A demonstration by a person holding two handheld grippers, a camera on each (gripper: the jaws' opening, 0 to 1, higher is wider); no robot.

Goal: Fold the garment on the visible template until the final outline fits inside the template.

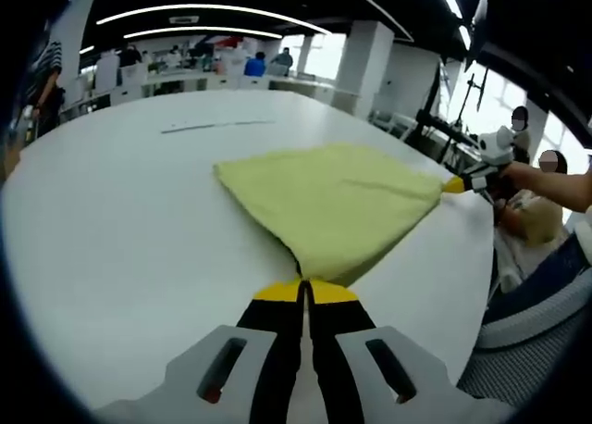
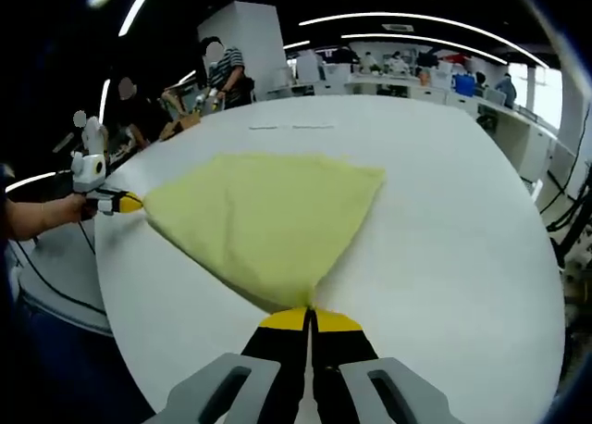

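- Your left gripper [image 1: 305,291] has its yellow-tipped jaws pressed together on the near corner of the yellow garment [image 1: 338,206], which narrows to a point right at the tips.
- Your right gripper [image 2: 309,318] is likewise clamped tight on a corner of the same garment [image 2: 268,216]; the cloth funnels into its closed jaws.
- In the left gripper view, your right gripper [image 1: 460,183] comes in from the right, its yellow tip touching the garment's right-hand corner, with your hand [image 1: 514,177] around its body.
- In the right gripper view, your left gripper [image 2: 128,202] enters from the left and meets the cloth's left corner; your hand [image 2: 79,206] grips it there.
- The garment lies spread on the white table [image 1: 120,248], stretched between the two held corners, with its far edge resting flat on the surface.
- The cloth seems to be folded double, though the layers are hard to separate at this size.
- A thin dark line [image 1: 217,125] runs across the table beyond the garment, well apart from it; it may be part of the template, but you cannot tell from here.
- Beyond the table, people [image 2: 225,68] stand in the room among desks and a white pillar [image 1: 363,58].
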